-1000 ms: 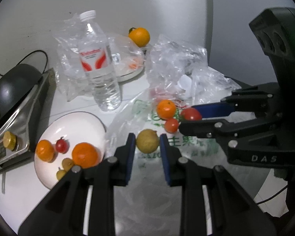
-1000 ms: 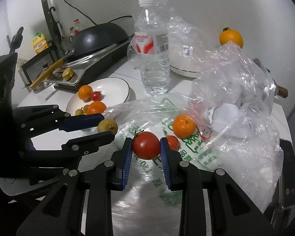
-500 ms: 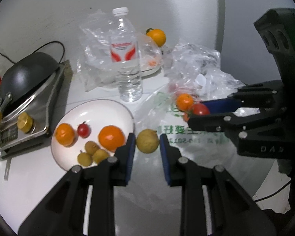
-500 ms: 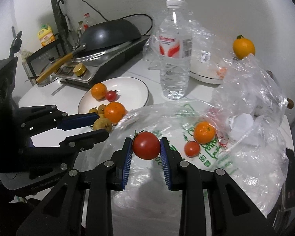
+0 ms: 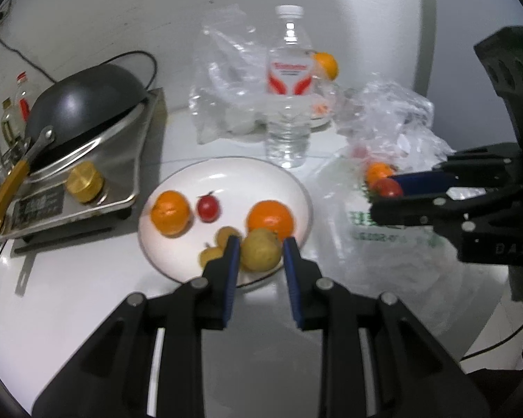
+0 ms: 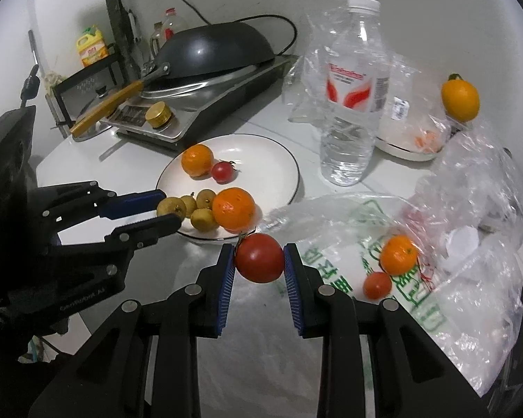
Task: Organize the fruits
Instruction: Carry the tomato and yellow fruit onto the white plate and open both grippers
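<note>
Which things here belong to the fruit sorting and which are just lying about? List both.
Job: yellow-brown fruit in the left gripper; red tomato in the right gripper; white plate of fruit; plastic bag with an orange.

Lying about: water bottle, wok, stove.

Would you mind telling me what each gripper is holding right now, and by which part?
The left gripper clamps a yellow-brown fruit by its two sides, over the plate. The right gripper clamps a red tomato by its two sides.
</note>
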The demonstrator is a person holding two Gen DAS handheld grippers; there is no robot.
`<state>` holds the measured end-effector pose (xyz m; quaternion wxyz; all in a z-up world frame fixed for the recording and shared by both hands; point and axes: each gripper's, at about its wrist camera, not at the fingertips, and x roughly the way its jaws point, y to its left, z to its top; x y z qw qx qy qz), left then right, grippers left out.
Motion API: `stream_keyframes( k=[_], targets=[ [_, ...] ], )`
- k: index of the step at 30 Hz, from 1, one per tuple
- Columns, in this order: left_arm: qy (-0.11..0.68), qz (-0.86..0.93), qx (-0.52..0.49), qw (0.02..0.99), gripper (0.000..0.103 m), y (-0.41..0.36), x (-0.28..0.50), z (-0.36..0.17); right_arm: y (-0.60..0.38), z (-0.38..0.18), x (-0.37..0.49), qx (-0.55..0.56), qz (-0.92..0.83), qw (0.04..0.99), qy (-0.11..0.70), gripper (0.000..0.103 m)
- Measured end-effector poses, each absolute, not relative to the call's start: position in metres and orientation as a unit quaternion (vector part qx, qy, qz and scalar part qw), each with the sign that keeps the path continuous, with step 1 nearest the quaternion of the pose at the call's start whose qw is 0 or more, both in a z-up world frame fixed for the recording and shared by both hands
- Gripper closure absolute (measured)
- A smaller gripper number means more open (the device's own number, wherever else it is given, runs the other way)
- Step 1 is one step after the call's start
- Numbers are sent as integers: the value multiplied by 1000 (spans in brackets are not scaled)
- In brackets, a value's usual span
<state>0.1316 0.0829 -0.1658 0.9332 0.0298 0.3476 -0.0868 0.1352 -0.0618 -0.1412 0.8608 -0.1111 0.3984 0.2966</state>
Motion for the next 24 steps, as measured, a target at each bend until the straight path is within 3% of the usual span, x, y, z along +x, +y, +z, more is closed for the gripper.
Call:
stream_keyframes(
  k=[24],
  targets=[
    [352, -40, 56, 933, 77, 135, 175, -199, 13, -152, 180, -142, 320, 841, 413, 73]
  ],
)
